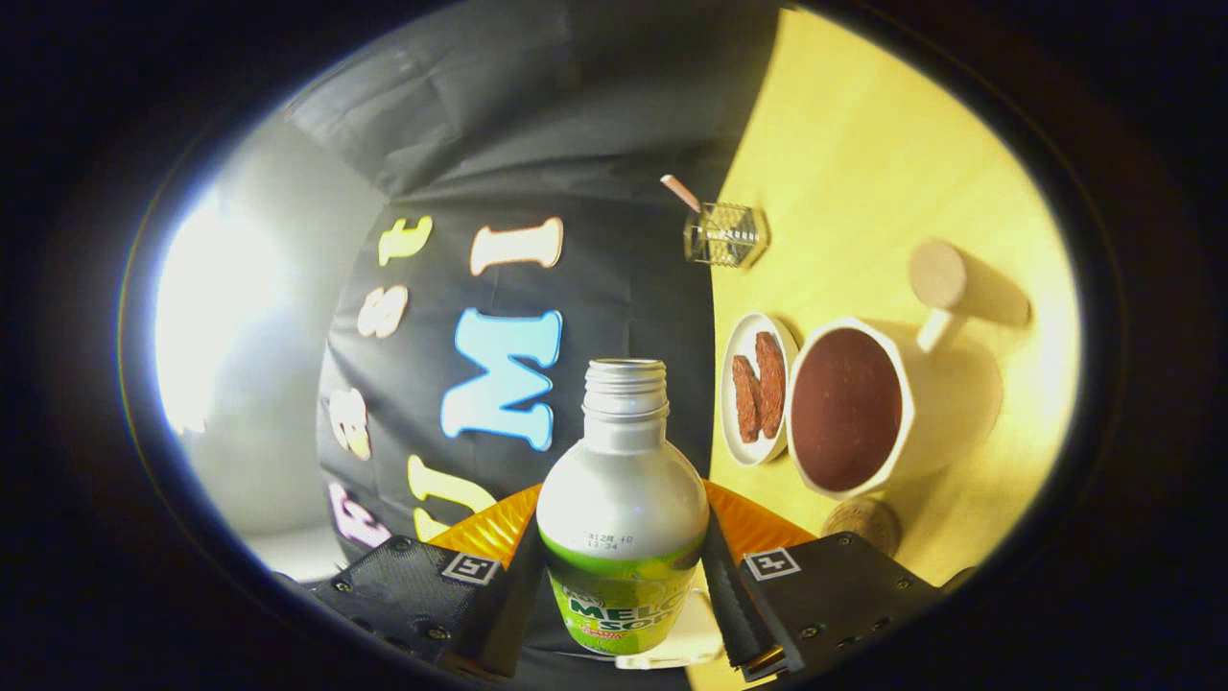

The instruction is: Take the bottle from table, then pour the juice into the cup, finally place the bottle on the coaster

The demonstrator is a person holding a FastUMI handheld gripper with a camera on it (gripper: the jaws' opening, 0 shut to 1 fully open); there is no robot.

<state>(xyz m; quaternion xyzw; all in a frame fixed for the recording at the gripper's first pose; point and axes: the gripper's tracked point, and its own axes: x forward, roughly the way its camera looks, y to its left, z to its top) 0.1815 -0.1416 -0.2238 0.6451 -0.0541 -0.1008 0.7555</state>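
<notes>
Here the gripper [624, 566] has its 2 fingers [731, 590] clamped on the uncapped bottle [622, 499]; the filled cup [859, 408] lies beyond, right, on the surface [863, 144].

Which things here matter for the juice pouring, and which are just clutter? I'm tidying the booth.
For the job:
- silver bottle with green label, clamped between the gripper jaws
- white cup with dark inside
- round cork coaster

Lying about:
- small white plate of brown snacks
- clear glass holder
- brown cylinder
</notes>
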